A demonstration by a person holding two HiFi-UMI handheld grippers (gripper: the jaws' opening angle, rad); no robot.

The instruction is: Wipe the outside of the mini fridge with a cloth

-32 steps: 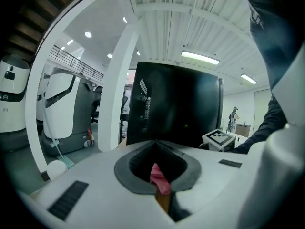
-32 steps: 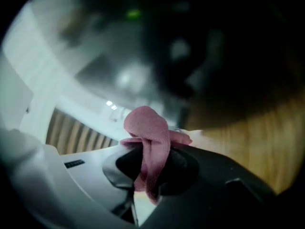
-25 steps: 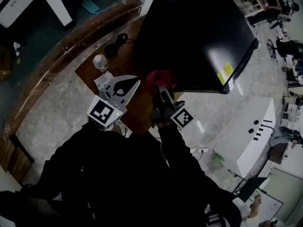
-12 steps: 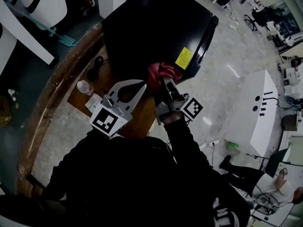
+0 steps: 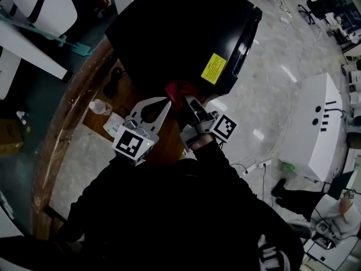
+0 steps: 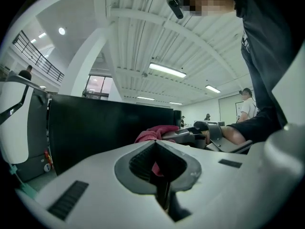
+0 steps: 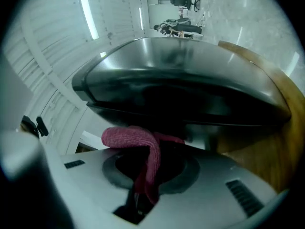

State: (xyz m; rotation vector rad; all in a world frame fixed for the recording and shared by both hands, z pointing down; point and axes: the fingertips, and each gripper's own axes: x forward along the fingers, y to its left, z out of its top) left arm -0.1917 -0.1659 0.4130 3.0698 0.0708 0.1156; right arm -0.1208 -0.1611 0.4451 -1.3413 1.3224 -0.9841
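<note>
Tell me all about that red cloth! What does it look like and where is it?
The cloth is dark pinkish red, soft and knitted-looking, and bunched up. The right gripper has its jaws shut on it; a fold loops out over them and hangs down between them. It looks pressed against the near edge of the black mini fridge.

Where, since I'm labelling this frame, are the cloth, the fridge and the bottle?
cloth (image 5: 178, 90), head view, on its bunched red top.
fridge (image 5: 180, 33), head view, on its black casing.
bottle (image 5: 99, 107), head view, on its clear body.
</note>
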